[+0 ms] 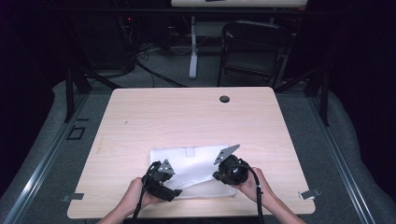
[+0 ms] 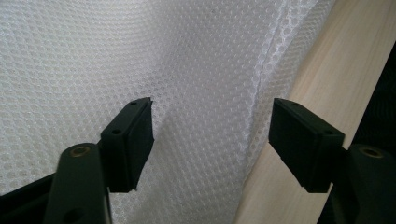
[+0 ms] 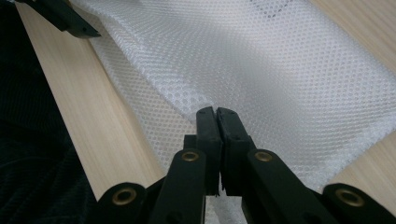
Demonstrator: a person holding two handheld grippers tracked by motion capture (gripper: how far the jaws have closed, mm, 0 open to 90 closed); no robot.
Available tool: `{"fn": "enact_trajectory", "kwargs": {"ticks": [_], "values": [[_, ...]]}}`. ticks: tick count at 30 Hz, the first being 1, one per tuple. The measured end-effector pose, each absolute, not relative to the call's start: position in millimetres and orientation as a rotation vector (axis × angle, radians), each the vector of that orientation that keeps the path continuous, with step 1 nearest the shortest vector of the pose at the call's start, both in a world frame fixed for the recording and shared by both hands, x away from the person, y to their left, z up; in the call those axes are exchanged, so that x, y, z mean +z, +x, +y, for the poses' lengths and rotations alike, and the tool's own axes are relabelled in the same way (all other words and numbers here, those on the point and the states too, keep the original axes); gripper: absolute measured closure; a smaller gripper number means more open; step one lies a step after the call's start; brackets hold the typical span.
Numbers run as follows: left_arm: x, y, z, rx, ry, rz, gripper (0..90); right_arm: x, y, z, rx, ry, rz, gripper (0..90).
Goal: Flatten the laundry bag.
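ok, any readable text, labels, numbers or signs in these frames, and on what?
None readable.
White mesh bag: small tab at its far edge, blank as far as the high view shows.
Table: plain wood, no markings.
Left tongs and right tongs: no lettering visible.

Overhead light brightens the table (image 1: 187, 116) while the surroundings sink into near-black (the far chair (image 1: 254, 46) barely reads). The high view is soft; close-up mesh (image 2: 116, 56) is sharp, with gentle shadowed folds.
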State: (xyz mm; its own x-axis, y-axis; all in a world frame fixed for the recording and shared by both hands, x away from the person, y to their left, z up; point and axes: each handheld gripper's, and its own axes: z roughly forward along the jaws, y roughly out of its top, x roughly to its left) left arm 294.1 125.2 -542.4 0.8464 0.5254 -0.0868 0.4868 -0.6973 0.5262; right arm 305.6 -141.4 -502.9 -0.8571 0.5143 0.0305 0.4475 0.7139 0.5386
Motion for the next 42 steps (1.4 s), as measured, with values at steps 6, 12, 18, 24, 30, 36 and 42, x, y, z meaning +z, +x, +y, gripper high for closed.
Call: {"fn": "enact_trajectory", "kwargs": {"ticks": [6,12,18,24,30,36,42], "values": [[-543,294,127,0.097,2.48,0.722,49.5,-502,306,-140,0.844,0.79,2.793,89.0],[-545,294,127,0.081,2.468,0.713,76.9,-505,305,-138,0.848,0.802,2.801,88.9],[-539,294,128,0.076,2.444,0.722,88.8,-509,306,-139,0.849,0.805,2.807,85.9],[-527,294,131,0.082,2.39,0.766,88.9,-509,303,-143,0.852,0.784,2.799,64.9],[-520,297,138,0.097,2.344,0.793,88.8,-510,300,-148,0.808,0.802,2.779,42.4],[-515,298,141,0.115,2.33,0.788,88.8,-508,299,-154,0.816,0.826,2.721,55.4],[-511,298,141,0.107,2.331,0.772,88.8,-500,297,-159,0.889,0.815,2.694,83.4]]}}
